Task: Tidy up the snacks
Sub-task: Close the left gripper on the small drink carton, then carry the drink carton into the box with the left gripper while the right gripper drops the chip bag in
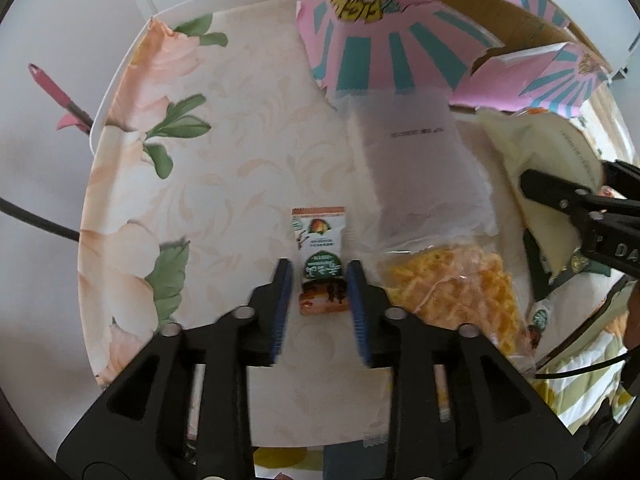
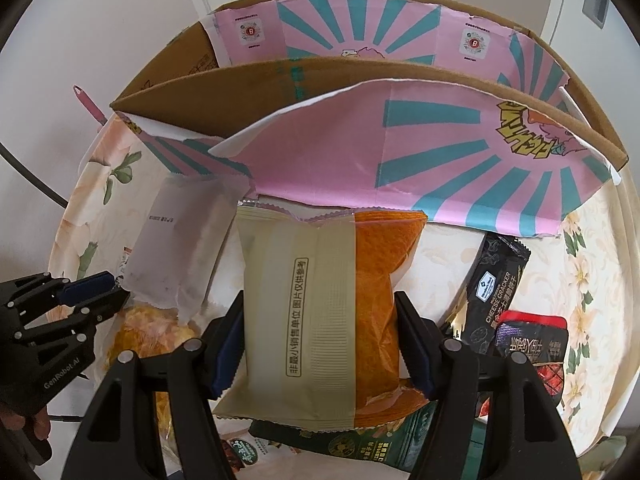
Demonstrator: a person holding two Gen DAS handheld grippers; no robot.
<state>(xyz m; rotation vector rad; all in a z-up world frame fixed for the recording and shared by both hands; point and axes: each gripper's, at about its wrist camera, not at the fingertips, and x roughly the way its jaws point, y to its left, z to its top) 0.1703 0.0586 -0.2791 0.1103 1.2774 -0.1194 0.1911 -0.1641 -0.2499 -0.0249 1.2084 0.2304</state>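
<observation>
Nearest in the left wrist view, the left gripper points steeply down with its jaws a little spread. A small sachet lies flat on the floral cloth between the blue pads, which do not appear to press it. It looks set down there on the clear patch of cloth, apart from the pile.

Just right of the sachet lies a clear bag of orange snacks, with a frosted white pouch overlapping its far end.

In the right wrist view, the right gripper pinches a cream and orange packet across its width, both pads against its sides, holding it above a dark green pack. Probably it is held clear while a place is chosen.

To the right are a black cracker pack and a red-topped pack, touching.

Farthest stands the pink and teal box, its near flap folded down over the far ends of the snacks and its mouth open above. That flap edge crowds any lift toward the box. The open room is on the left, where the cloth runs bare to the table rim.
</observation>
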